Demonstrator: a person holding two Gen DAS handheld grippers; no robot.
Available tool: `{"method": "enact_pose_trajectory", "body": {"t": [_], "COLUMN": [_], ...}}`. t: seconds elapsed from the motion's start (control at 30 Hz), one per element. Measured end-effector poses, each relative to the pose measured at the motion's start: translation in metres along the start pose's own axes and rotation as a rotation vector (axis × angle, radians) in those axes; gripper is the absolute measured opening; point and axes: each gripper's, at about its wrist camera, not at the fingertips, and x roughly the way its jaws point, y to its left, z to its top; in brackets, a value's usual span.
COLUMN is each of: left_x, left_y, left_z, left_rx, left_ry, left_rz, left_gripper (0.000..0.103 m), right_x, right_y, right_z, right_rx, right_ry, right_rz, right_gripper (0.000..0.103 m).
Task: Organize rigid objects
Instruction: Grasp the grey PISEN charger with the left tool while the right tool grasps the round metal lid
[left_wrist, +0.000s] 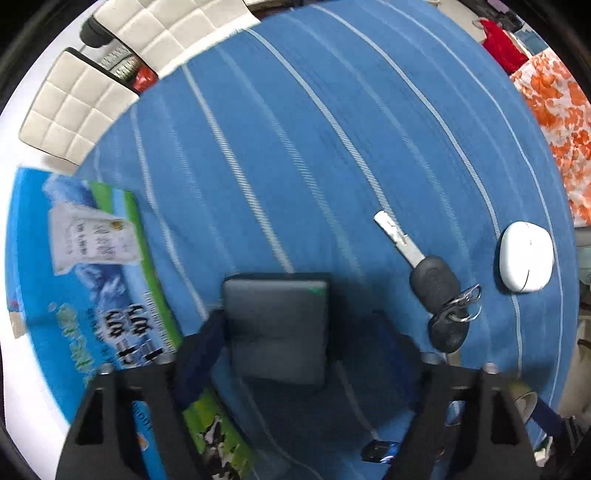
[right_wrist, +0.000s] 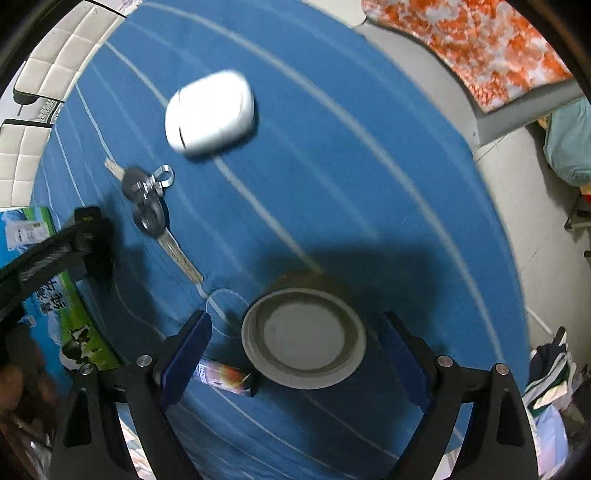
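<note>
A dark grey flat box (left_wrist: 275, 325) lies on the blue striped cloth (left_wrist: 295, 147) between the fingers of my left gripper (left_wrist: 297, 321). The left pad (left_wrist: 199, 350) is against the box's side, while the right pad (left_wrist: 391, 339) stands a little off it. In the right wrist view a roll of tape (right_wrist: 304, 338) lies flat, hole upward, inside my open right gripper (right_wrist: 295, 321), with a gap on both sides. Two dark-headed keys on a ring (left_wrist: 437, 286) and a white rounded case (left_wrist: 526, 256) lie to the right of the box.
A blue and green milk carton box (left_wrist: 92, 295) sits at the cloth's left edge. A small printed packet (right_wrist: 225, 376) lies by the right gripper's left finger. White quilted cushions (left_wrist: 74, 107) are at the back left, and an orange patterned cloth (left_wrist: 557, 122) at the right.
</note>
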Motion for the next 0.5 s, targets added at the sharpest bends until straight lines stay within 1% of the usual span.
{"method": "enact_pose_trajectory", "body": {"t": [0.03,0.1,0.13,0.17,0.2,0.23,0.27,0.3,0.37,0.5], "left_x": [-0.004,-0.006,-0.006,-0.006,-0.006,-0.006,-0.006,-0.004,-0.001,-0.003], "left_y": [0.004,0.012,0.014,0.016,0.018,0.020,0.021,0.033,0.039,0.044], "left_z": [-0.003,-0.007,-0.009,-0.009,-0.009,-0.010,-0.009,-0.009,-0.008,-0.007], "left_rx": [-0.013,-0.043,-0.058,-0.060,-0.059,-0.064,-0.068,-0.073,-0.100,-0.107], "left_ry": [-0.014,-0.007,-0.007,-0.011,-0.015,-0.013,-0.011,-0.008,-0.004,-0.004], "left_rz": [-0.005,-0.064,-0.084,-0.098,-0.105,-0.114,-0.119,-0.127,-0.154,-0.170], "left_gripper": [0.053,0.053,0.053,0.053,0.053,0.053,0.054,0.055,0.054,0.052], "right_x": [0.004,0.011,0.010,0.010,0.010,0.009,0.008,0.008,0.006,0.004], "right_y": [0.000,0.001,0.003,0.007,0.009,0.009,0.009,0.008,0.009,0.009], "right_z": [-0.001,-0.003,-0.003,-0.003,-0.004,-0.005,-0.006,-0.007,-0.009,-0.013], "right_rx": [0.006,0.010,0.002,-0.003,-0.001,0.001,0.005,0.008,0.008,-0.016], "right_ry": [0.007,0.007,-0.011,-0.015,-0.022,-0.031,-0.041,-0.046,-0.056,-0.069], "right_rz": [-0.003,-0.025,-0.042,-0.068,-0.087,-0.103,-0.099,-0.096,-0.093,-0.105], "right_gripper": [0.088,0.085,0.079,0.077,0.071,0.069,0.069,0.069,0.068,0.068]}}
